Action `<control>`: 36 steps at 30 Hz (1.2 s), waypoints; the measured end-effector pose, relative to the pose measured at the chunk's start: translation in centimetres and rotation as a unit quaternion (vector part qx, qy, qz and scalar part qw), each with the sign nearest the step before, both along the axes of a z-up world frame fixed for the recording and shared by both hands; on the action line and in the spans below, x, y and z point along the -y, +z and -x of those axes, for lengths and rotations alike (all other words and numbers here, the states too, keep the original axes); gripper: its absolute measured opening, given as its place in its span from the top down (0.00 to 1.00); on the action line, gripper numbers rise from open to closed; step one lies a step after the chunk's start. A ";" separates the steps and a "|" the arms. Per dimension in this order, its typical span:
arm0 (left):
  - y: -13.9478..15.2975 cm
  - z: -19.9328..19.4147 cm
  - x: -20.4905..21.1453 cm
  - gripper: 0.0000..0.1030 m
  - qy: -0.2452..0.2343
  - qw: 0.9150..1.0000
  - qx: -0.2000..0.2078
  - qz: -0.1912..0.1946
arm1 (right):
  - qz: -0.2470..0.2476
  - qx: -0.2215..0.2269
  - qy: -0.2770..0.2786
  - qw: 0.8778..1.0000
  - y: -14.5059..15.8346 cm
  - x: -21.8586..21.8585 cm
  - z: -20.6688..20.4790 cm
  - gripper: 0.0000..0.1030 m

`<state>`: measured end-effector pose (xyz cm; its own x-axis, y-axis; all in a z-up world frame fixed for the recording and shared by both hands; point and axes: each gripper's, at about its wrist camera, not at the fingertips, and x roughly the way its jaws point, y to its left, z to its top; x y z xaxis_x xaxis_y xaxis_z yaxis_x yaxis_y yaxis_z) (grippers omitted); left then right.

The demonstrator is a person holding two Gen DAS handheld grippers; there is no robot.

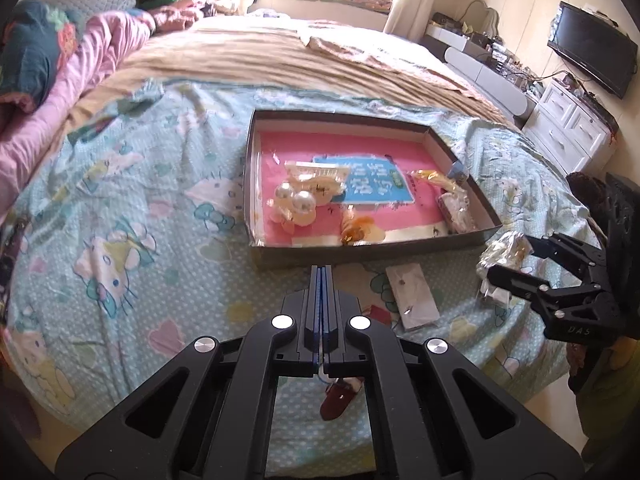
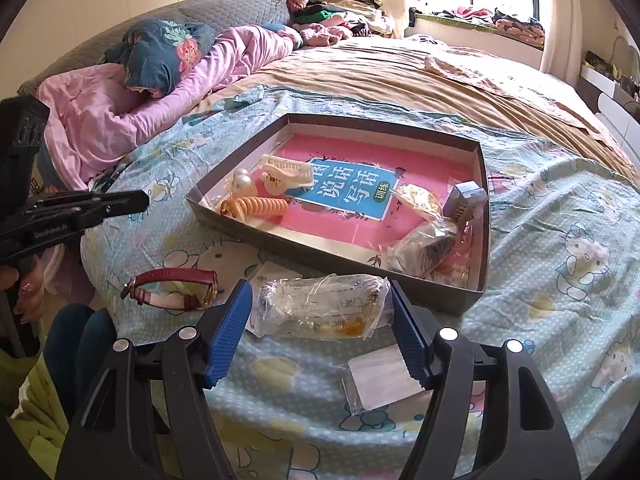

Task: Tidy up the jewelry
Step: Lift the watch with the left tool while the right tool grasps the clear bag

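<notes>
A clear plastic bag of jewelry (image 2: 320, 312) lies flat on the bed, just outside the shallow cardboard tray (image 2: 478, 296). Left of it a red-strapped wristwatch (image 2: 172, 290) rests; inside the tray sit pearl ornaments (image 1: 294, 200), a cream hair claw clip (image 2: 288, 174) and an orange coil tie (image 2: 256, 206).

Left gripper (image 1: 321, 270): black frame, blue-padded fingers pressed flat together, no gap between the pads, nothing visible between them; points forward and level, low in its own view. In the right wrist view it shows at the far left edge (image 2: 142, 199), fingers closed to a single dark tip, held by a hand (image 2: 24, 292) wrapped around the grip below it.

Right gripper (image 2: 322, 300): black frame, blue ribbed pads (image 2: 230, 332), fingers spread wide apart, angled downward. In the left wrist view it appears at the right edge (image 1: 508, 258), fingers parted.
</notes>
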<state>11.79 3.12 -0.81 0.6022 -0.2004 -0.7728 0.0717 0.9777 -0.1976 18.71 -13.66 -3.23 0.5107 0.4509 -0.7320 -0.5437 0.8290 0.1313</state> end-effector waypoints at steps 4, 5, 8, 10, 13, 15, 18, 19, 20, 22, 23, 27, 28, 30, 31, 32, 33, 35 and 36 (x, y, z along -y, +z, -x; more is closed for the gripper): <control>-2.5 -0.2 -0.2 0.82 -0.016 0.998 -0.046 0.037 | 0.000 0.000 -0.001 1.000 0.0 0.1 0.1 0.36; -2.8 0.0 -0.1 0.73 -0.022 0.997 -0.049 0.048 | 0.000 -0.001 -0.002 1.000 0.0 0.1 0.1 0.35; -3.7 0.0 0.3 0.64 -0.034 0.995 -0.063 0.063 | -0.001 -0.001 -0.005 1.000 -0.1 0.2 0.1 0.35; -4.0 0.1 0.7 0.63 -0.039 0.994 -0.067 0.072 | -0.001 -0.002 -0.006 1.000 -0.1 0.2 0.0 0.36; -4.5 0.2 1.7 0.58 -0.056 0.991 -0.075 0.094 | -0.001 -0.002 -0.008 1.000 -0.2 0.3 0.0 0.36; -4.8 0.2 2.6 0.53 -0.067 0.990 -0.082 0.092 | -0.001 -0.003 -0.010 1.000 -0.3 0.4 -0.1 0.36; -5.7 0.0 3.8 0.52 -0.076 0.989 -0.096 0.087 | -0.001 -0.004 -0.013 1.000 -0.4 0.7 -0.2 0.35; -5.9 -0.1 4.0 0.52 -0.076 0.989 -0.098 0.084 | -0.002 -0.004 -0.014 1.000 -0.5 0.7 -0.2 0.35; -6.1 -0.2 4.3 0.55 -0.079 0.989 -0.099 0.082 | -0.002 -0.004 -0.015 1.000 -0.5 0.8 -0.2 0.35; -6.5 -0.4 4.9 0.79 -0.081 0.989 -0.101 0.073 | -0.003 -0.004 -0.015 1.000 -0.5 0.9 -0.2 0.35; -6.8 -0.5 5.1 0.86 -0.083 0.988 -0.107 0.072 | -0.002 -0.004 -0.016 1.000 -0.5 0.9 -0.2 0.35; -6.8 -0.4 5.4 0.93 -0.080 0.990 -0.099 0.056 | -0.006 -0.003 -0.019 1.000 -0.4 1.2 -0.3 0.35; -6.5 -0.4 5.2 0.93 -0.079 0.991 -0.095 0.055 | -0.007 -0.003 -0.020 1.000 -0.4 1.2 -0.3 0.35; -5.2 -0.3 5.2 0.93 -0.077 0.993 -0.075 0.044 | -0.008 -0.001 -0.020 1.000 -0.3 1.3 -0.3 0.35; -4.4 -0.3 5.1 0.93 -0.077 0.994 -0.064 0.040 | -0.009 0.002 -0.021 1.000 -0.1 1.4 -0.4 0.35; -3.8 -0.4 5.1 0.93 -0.076 0.995 -0.056 0.038 | -0.011 0.004 -0.022 1.000 0.1 1.4 -0.5 0.35; -2.9 -0.6 5.0 0.93 -0.074 0.996 -0.044 0.034 | -0.012 0.007 -0.022 1.000 0.2 1.5 -0.6 0.35; -1.3 -1.3 4.8 0.93 -0.070 0.997 -0.022 0.027 | -0.014 0.015 -0.023 1.000 0.8 1.5 -0.8 0.36; -0.8 -1.6 4.7 0.93 -0.068 0.997 -0.016 0.026 | -0.015 0.018 -0.023 0.999 1.0 1.5 -0.9 0.36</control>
<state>13.36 -1.57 -1.66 0.5429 -0.3176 -0.7774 0.1951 0.9481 -0.2511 19.59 -15.16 -2.25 0.5571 0.4472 -0.6998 -0.5091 0.8496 0.1377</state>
